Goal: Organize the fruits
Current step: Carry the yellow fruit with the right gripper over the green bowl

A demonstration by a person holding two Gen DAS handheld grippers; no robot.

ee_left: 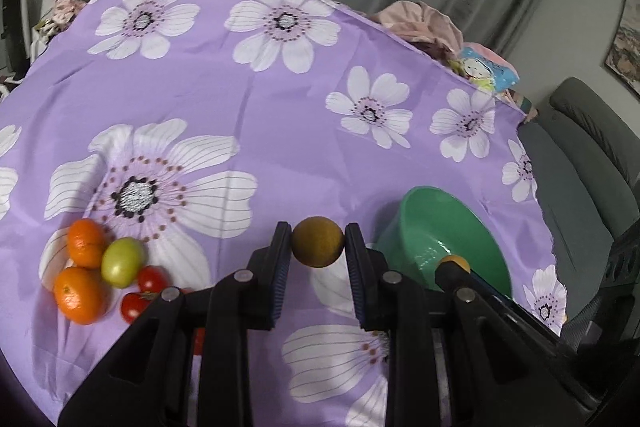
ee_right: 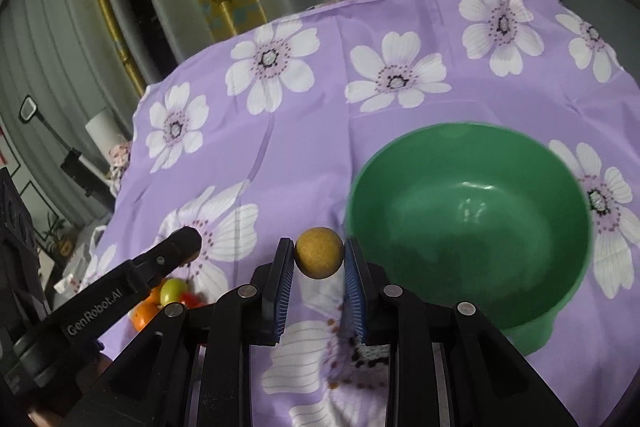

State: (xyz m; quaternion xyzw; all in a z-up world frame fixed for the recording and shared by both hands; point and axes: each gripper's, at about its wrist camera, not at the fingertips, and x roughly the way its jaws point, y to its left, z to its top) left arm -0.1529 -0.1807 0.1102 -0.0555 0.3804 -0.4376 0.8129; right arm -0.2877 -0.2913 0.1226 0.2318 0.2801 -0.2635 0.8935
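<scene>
In the left wrist view the green bowl (ee_left: 448, 227) is partly hidden behind the right gripper (ee_left: 454, 269), whose small fruit shows only as a yellow sliver. A red tomato (ee_left: 199, 341) near the cloth's near edge sits mostly behind the left gripper (ee_left: 317, 243). In the right wrist view the fruit pile (ee_right: 172, 297) is largely covered

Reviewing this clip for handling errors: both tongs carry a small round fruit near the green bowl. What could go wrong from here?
1. Each brown fruit is pinched only at the pad tips, so it may slip out.
2. Dropped into the empty green bowl, it might bounce out.
3. The left tongs and right tongs are close together and could collide.
</scene>
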